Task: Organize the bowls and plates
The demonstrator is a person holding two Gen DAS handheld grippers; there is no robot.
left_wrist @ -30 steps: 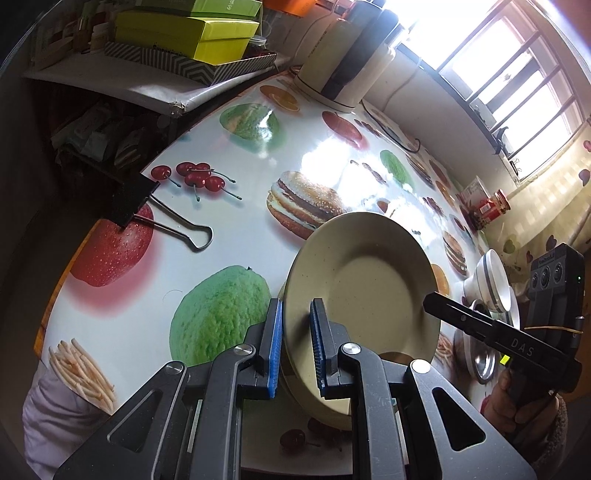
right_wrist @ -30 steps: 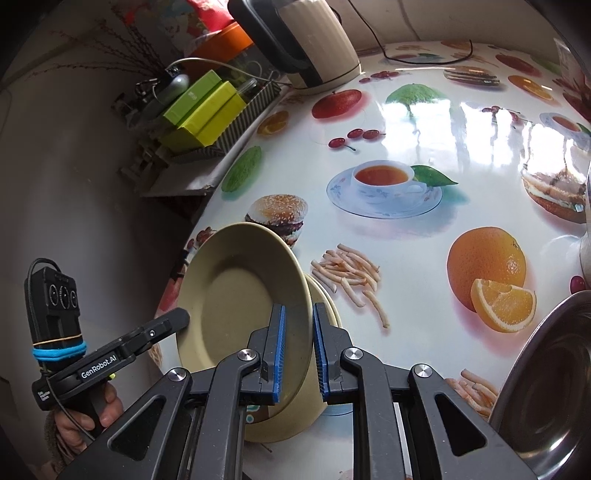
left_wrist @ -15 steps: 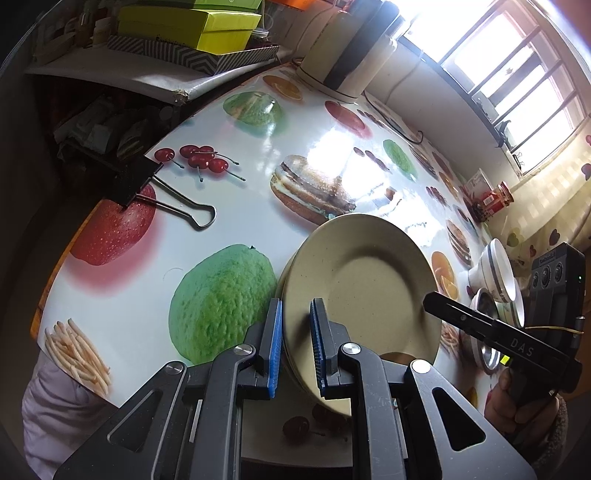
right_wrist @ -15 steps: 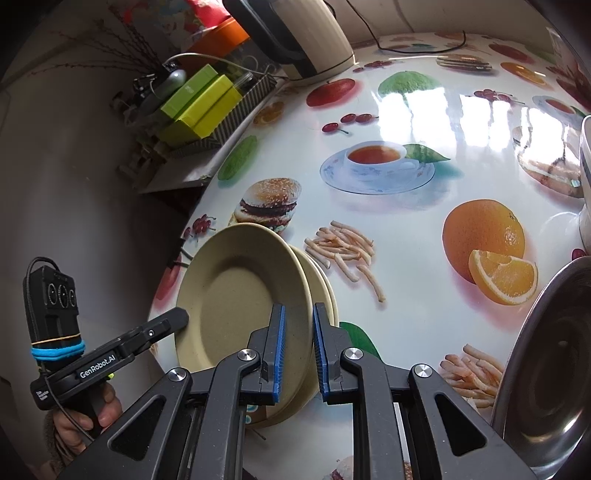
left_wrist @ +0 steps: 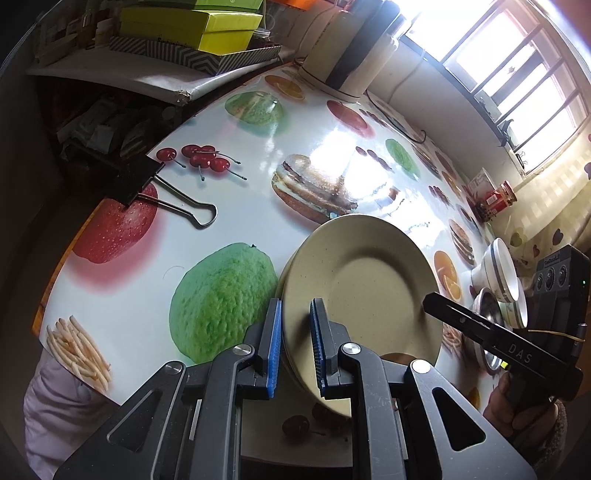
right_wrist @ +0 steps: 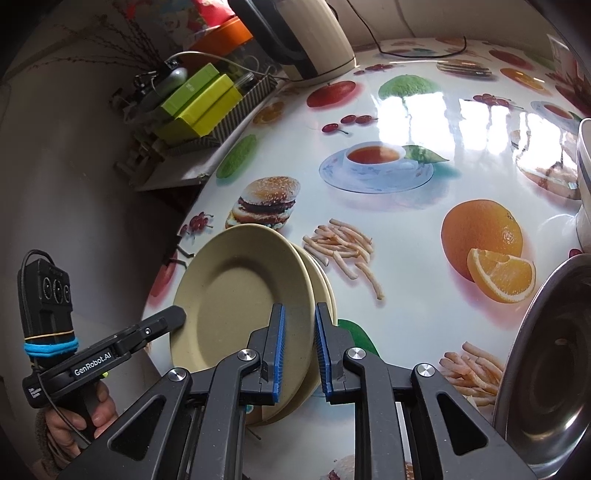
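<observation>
A stack of beige plates (left_wrist: 365,288) is held between my two grippers just above the fruit-print table (left_wrist: 258,206). My left gripper (left_wrist: 295,347) is shut on the near rim of the stack. My right gripper (right_wrist: 298,350) is shut on the opposite rim; the plates (right_wrist: 240,295) fill the lower left of the right wrist view. The right gripper's finger (left_wrist: 480,332) shows at the plate's right edge in the left wrist view. White bowls (left_wrist: 498,269) and a steel bowl (left_wrist: 487,317) stand at the right. A large steel bowl (right_wrist: 546,362) is close at the right.
A black binder clip (left_wrist: 155,184) lies at the table's left edge. A kettle (left_wrist: 347,55) stands at the back. Green boxes (left_wrist: 192,26) sit on a shelf beyond the table. A white bowl's edge (right_wrist: 583,177) shows at the far right.
Both grippers have carried the plate stack down and toward the table's near edge. The plates now lie flatter. Both grips are unchanged.
</observation>
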